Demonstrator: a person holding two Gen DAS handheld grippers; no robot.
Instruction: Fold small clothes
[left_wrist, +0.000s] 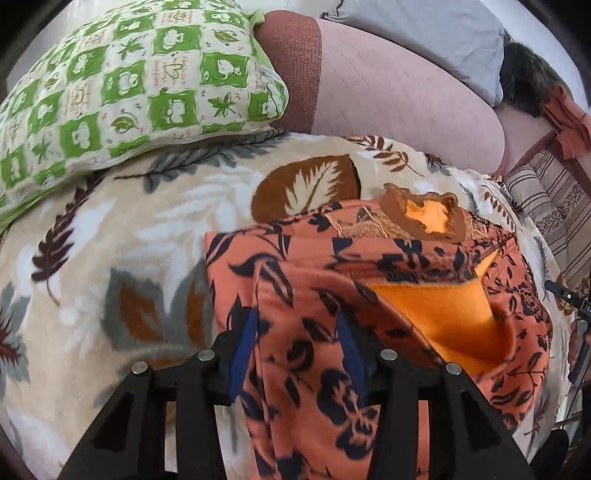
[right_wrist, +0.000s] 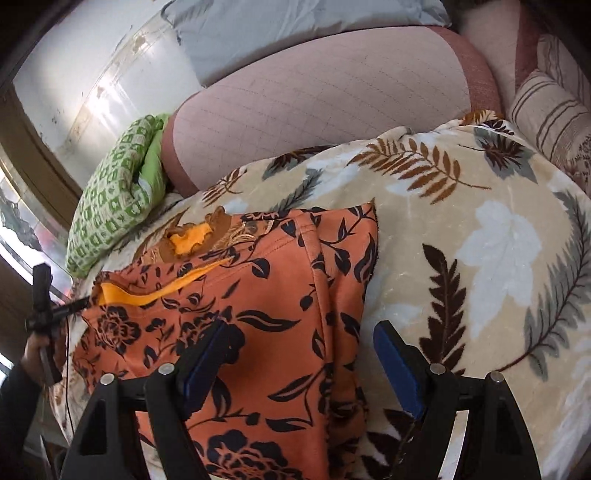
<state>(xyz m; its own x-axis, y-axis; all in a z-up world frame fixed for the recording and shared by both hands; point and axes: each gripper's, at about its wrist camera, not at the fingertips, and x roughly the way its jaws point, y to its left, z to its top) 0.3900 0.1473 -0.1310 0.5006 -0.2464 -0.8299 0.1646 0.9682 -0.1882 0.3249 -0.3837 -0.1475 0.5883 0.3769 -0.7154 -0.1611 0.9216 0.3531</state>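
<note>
**Orange floral garment lies part-folded on leaf-print blanket**

On the blanket (left_wrist: 155, 206), left wrist view: one small orange garment (left_wrist: 314, 280) with a dark floral print lies in front of the left hand-held gripper (left_wrist: 295, 343). Its two blue-padded fingers (left_wrist: 243, 343) stand apart and straddle a raised fold at the garment's near left edge; whether the pads already press the cloth cannot be told. One plain orange lining (left_wrist: 443, 310) shows where the top layer gapes, and a brown frilled neckline (left_wrist: 424, 214) lies at the far end. One green-checked pillow (left_wrist: 129, 85) rests behind to the left, and one pink cushion (left_wrist: 388, 92) behind it.

From the right wrist view: the same garment (right_wrist: 258, 295) covers the left half of the blanket (right_wrist: 480, 221), one long crease running down its right side. The right hand-held gripper (right_wrist: 303, 350) is spread wide, one finger (right_wrist: 207, 354) over the printed cloth and the other over bare blanket just beside the garment's right edge, holding nothing. The green pillow (right_wrist: 118, 206) and a striped cushion (right_wrist: 554, 110) sit at the back.

The cloth looks thin, light and limp, likely to sag and slide over its smooth lining. It is probably best pinched at a doubled edge or seam, both layers caught together, one hand-held gripper at each side
</note>
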